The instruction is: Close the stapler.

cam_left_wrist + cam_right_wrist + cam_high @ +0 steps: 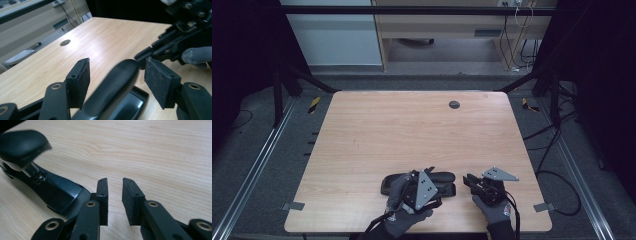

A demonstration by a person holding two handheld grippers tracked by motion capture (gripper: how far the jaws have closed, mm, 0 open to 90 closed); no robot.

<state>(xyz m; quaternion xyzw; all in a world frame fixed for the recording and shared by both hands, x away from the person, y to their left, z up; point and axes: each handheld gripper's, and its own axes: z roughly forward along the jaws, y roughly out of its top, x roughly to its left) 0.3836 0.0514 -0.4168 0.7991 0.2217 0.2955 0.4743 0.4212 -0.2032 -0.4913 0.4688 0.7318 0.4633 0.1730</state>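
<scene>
A black stapler (446, 178) lies near the table's front edge, its upper arm (112, 85) lifted off its base (131, 100). My left gripper (117, 77) stands open with that upper arm between its pads (81, 80), and a slim gap shows on each side. In the high view the left gripper (434, 184) sits over the stapler and points right. My right gripper (115, 195) is open by a narrow gap with nothing in it. It faces the stapler's front end, beside the base (55, 192) and below the raised head (22, 145). The right gripper (469, 180) is held by a gloved hand.
The wooden table (412, 135) has a round cable hole (454, 104) at the back. Its front edge runs just below both hands. Metal rails and cables lie on the floor on both sides, and a desk stands behind.
</scene>
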